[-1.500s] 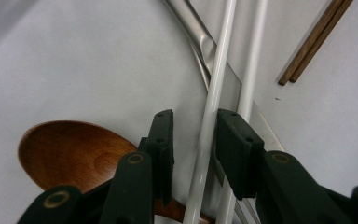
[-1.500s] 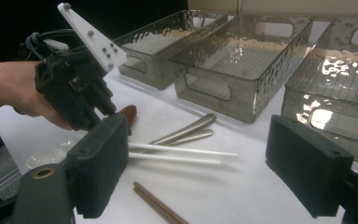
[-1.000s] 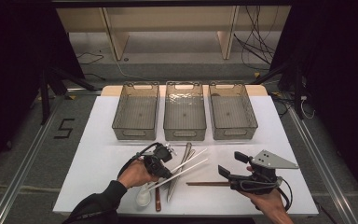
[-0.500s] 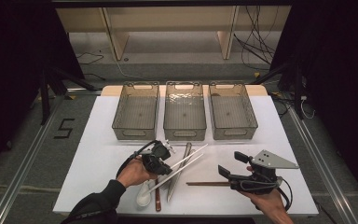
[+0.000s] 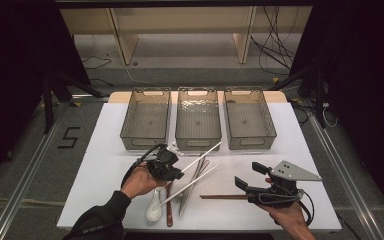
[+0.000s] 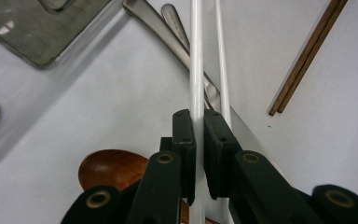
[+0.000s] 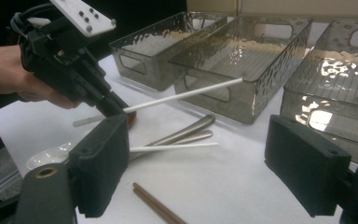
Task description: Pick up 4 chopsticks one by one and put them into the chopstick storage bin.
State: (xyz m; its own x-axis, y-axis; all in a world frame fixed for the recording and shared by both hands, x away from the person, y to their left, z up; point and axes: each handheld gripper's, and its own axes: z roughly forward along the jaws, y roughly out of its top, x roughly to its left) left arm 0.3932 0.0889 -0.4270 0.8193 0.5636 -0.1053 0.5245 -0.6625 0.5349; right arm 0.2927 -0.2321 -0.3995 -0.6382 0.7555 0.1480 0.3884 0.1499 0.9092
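We see the left gripper point(image 5: 172, 170) with its jaws pinched on one white chopstick point(image 6: 196, 60), which runs straight out ahead between the two pads in the left gripper view. From the right gripper view the same stick is raised off the tabletop point(image 5: 105, 150), its far tip pointing toward the middle bin point(image 5: 198, 120) and hanging just in front of that bin's near wall.

A second white chopstick point(image 6: 221, 70) lies just to the right of the jaws in the left gripper view, free of the pads and resting on the tabletop. Beyond the jaws and under both sticks lie two metal handles point(image 6: 168, 32), side by side. Just below and left of the jaws sits a brown wooden spoon point(image 6: 112, 168), its bowl partly hidden by the gripper body. A white spoon point(image 5: 155, 207) lies on the near side of that gripper in the high view.

The right gripper point(image 7: 193, 154) has its jaws spread wide with nothing between the pads. A pair of brown chopsticks point(image 7: 156, 205) lies on the tabletop between those jaws in the right gripper view. Beyond them stand the left bin point(image 5: 146, 120) and the right bin point(image 5: 248, 120), on either side of the middle one.
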